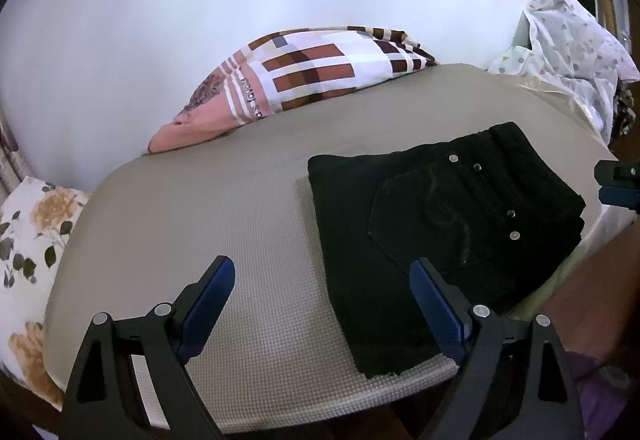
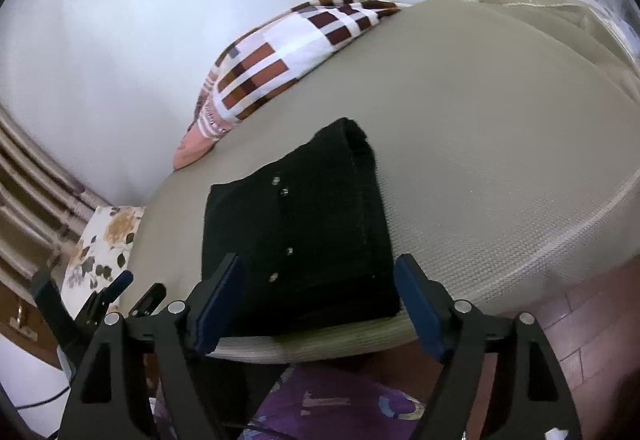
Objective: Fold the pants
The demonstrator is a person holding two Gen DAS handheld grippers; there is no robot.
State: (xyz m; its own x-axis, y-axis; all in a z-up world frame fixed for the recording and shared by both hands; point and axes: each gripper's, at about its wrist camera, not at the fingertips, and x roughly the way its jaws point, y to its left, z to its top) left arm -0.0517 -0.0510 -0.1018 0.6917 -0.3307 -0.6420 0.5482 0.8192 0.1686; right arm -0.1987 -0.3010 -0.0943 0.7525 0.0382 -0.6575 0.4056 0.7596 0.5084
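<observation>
The black pants (image 1: pixel 440 208) lie folded into a compact stack on the beige padded surface (image 1: pixel 220 208), a back pocket and metal rivets facing up. My left gripper (image 1: pixel 322 288) stands open near the front edge, its right finger over the stack's near left corner and its left finger over bare padding. In the right wrist view the same pants (image 2: pixel 304 224) sit just beyond my right gripper (image 2: pixel 320 280), which is open with its blue pads on either side of the stack's near edge, not pressing it. The right gripper's tip (image 1: pixel 618 184) shows at the left view's right edge.
A checked brown-and-white cloth (image 1: pixel 304 76) lies against the white wall at the back. A floral pillow (image 1: pixel 32 232) sits at the left end, a dotted white cloth (image 1: pixel 572 52) at the back right. A person's purple garment (image 2: pixel 340 408) is below the front edge.
</observation>
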